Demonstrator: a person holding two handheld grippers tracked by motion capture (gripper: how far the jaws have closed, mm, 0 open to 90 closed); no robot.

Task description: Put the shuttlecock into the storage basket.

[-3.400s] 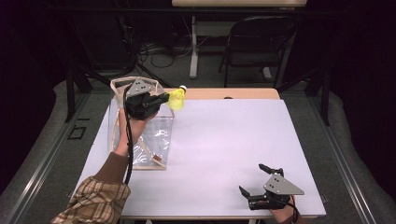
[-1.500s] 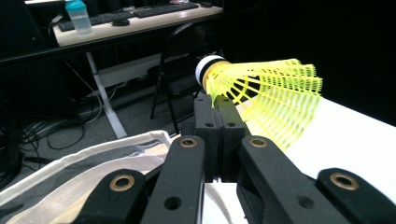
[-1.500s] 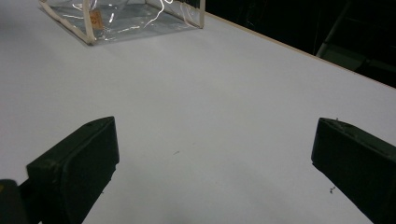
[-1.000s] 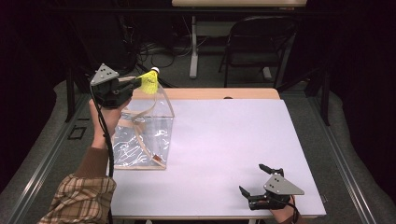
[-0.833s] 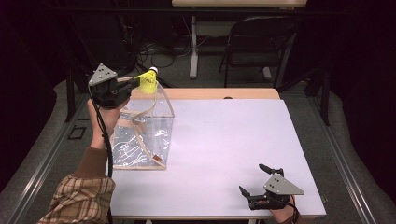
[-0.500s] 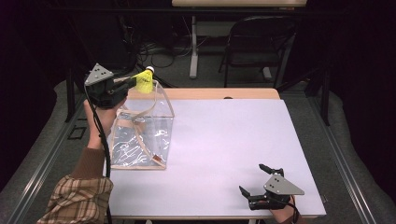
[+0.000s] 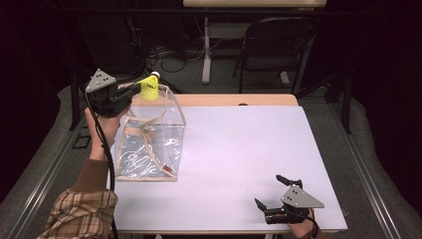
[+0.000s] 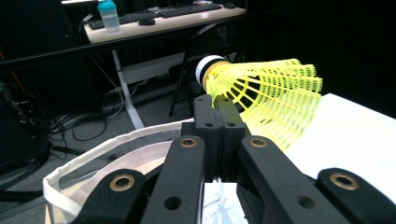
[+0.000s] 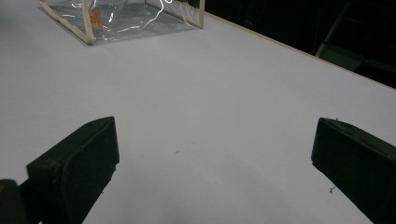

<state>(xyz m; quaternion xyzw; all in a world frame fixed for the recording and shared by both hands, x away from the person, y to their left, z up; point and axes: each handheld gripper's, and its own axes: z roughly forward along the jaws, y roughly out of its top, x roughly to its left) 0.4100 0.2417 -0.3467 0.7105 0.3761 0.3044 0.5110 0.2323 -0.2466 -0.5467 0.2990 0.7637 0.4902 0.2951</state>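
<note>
Broadly, from largest to smallest: the white tabletop [image 7: 239, 149] carries a clear bag [image 7: 149, 142] with a cream rim, standing upright near its far left corner. My left hand-held gripper [image 7: 130, 90] hangs beside the bag's open mouth, just off that corner, its jaws pressed together on the skirt of a yellow shuttlecock [image 7: 149, 86]. The shuttlecock's long axis runs roughly level, cork tip pointing away from the tabletop. The bag's mouth lies just below and toward the tabletop's middle from the shuttlecock, so I judge this hand nearer. My right hand-held gripper [image 7: 276, 195] rests at the near right corner, jaws spread, holding nothing.
</note>
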